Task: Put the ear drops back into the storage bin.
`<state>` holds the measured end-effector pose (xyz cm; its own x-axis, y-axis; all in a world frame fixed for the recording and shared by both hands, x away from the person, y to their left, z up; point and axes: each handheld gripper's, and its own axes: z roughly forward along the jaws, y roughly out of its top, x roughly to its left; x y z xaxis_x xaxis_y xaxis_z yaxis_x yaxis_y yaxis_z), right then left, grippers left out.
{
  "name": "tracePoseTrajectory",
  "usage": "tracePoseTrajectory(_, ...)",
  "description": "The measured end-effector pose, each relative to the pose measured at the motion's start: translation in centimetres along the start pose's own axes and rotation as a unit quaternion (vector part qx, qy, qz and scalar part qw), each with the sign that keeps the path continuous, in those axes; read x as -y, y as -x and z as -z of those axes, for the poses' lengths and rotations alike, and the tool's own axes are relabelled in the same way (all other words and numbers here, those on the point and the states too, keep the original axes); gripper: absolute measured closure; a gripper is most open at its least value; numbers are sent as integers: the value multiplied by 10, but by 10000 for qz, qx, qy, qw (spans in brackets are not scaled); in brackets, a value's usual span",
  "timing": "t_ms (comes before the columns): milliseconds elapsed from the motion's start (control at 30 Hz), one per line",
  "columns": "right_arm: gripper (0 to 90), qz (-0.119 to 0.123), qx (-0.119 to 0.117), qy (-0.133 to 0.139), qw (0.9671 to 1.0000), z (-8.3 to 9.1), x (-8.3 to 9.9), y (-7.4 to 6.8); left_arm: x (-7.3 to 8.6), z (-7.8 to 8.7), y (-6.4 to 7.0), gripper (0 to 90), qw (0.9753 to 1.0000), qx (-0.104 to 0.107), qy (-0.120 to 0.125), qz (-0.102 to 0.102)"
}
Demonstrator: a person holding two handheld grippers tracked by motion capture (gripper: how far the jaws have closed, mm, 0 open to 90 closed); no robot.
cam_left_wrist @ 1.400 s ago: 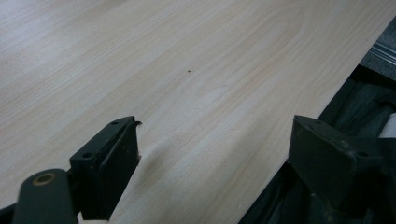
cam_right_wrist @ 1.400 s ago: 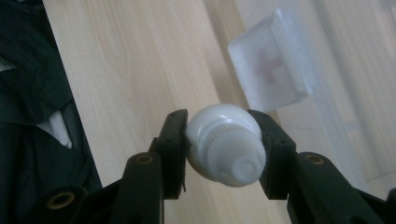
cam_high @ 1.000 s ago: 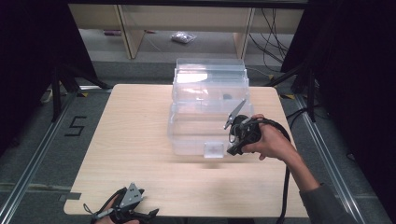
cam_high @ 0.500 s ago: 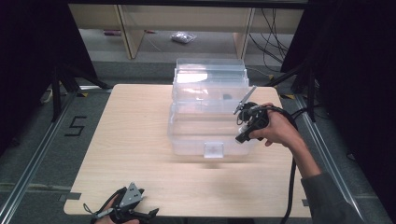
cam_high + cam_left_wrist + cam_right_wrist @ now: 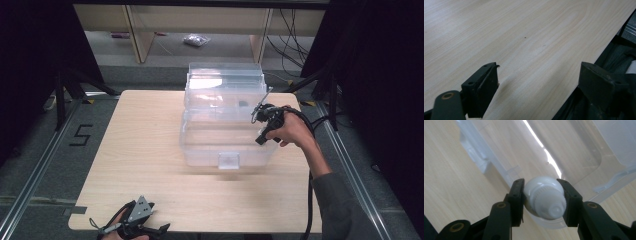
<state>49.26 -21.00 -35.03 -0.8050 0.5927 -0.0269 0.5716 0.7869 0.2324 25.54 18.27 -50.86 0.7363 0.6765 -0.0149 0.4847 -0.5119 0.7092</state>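
1. High view — the right gripper is held at the right side of the clear plastic box, which stands mid-counter; the left gripper is rested at the near counter edge.
2. Left gripper view — jaws are spread wide over bare counter, nothing grasped.
3. Right gripper view — a white bulb is clamped between the jaws, above the box.

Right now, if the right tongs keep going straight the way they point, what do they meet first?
Probably the clear plastic bin: the right tongs, shut on a white bulb-like object, point down into it, likely reaching its floor, though depth is unclear.
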Motion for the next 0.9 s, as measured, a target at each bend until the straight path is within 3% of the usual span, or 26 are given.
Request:
tracePoseTrajectory(300, 603, -137, 65, -255, 9996, -23, -7, 11, 0, 0, 1, 157, 10000, 22, -3, 46)
tracePoseTrajectory(500, 603, -189, 27, -362, 9992, -32, -12, 15, 0, 0, 1, 157, 10000, 31, -16, -44)
tracePoseTrajectory(600, 603, -253, 26, -394, 9989, -38, -14, 17, 0, 0, 1, 157, 10000, 30, 29, 67)
tracePoseTrajectory(667, 602, -200, -15, -376, 9991, -41, -14, 20, 0, 1, 0, 157, 10000, 31, -12, -41)
tracePoseTrajectory(733, 603, -280, 29, -403, 9988, -43, -15, 20, 0, 0, 1, 157, 10000, 36, 21, 63)
tracePoseTrajectory(900, 603, -329, 74, -387, 9987, -50, -14, 24, 0, 1, 1, 157, 10000, 34, -10, -42)
